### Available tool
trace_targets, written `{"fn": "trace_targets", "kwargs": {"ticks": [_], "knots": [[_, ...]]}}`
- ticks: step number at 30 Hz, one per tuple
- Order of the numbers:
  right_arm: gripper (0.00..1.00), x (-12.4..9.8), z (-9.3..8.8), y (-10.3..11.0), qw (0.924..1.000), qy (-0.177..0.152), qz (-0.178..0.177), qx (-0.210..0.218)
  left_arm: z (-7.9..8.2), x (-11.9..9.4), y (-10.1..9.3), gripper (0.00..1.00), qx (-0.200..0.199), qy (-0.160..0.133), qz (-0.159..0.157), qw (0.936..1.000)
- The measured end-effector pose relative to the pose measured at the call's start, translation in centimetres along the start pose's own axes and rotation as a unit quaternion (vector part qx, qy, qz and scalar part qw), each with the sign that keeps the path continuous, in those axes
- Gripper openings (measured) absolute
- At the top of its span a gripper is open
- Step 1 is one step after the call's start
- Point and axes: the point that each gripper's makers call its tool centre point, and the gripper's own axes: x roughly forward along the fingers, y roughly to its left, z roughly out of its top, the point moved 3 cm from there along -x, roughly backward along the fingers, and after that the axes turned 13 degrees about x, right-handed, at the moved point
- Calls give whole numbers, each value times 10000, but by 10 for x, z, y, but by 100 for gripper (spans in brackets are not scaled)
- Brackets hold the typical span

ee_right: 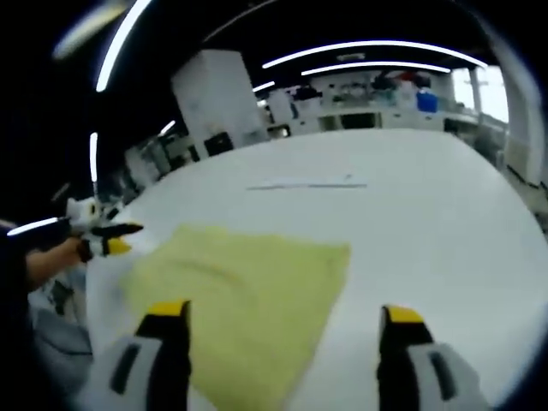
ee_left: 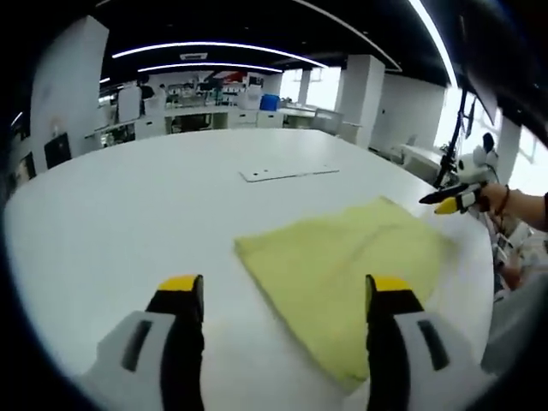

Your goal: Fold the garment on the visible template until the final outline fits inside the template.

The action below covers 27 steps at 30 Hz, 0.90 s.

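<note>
Yellow garment (ee_left: 351, 265) flat on white desk (ee_left: 128, 214), short of thin white template (ee_left: 288, 173) lying farther back. Left gripper (ee_left: 287, 295) over garment's near edge, fingers wide apart, empty. Right gripper (ee_right: 285, 321) likewise, fingers spread, nothing between them.

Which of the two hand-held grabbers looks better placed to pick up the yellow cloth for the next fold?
Probably the right gripper: its open fingers hang over the yellow garment, one above the cloth itself. The left gripper is also open, but one finger is above bare white table. It's close.
</note>
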Motion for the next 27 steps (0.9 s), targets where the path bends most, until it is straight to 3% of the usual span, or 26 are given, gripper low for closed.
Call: {"fn": "trace_targets", "kwargs": {"ticks": [10, 16, 23, 27], "knots": [[94, -27, -42, 21, 9988, 340, 296, -208, -23, -23, -35, 72, 36, 99, -175, 9998], [91, -35, -61, 24, 9980, 455, 355, -265, -35, -33, -48, 62, 14, 135, -212, 9997], [82, -39, -72, 24, 9984, 373, 336, -248, -41, -38, -54, 50, 38, 192, -256, 9995], [74, -40, -78, 23, 9984, 330, 326, -329, -52, -39, -59, 42, 136, 365, -260, 9989]]}}
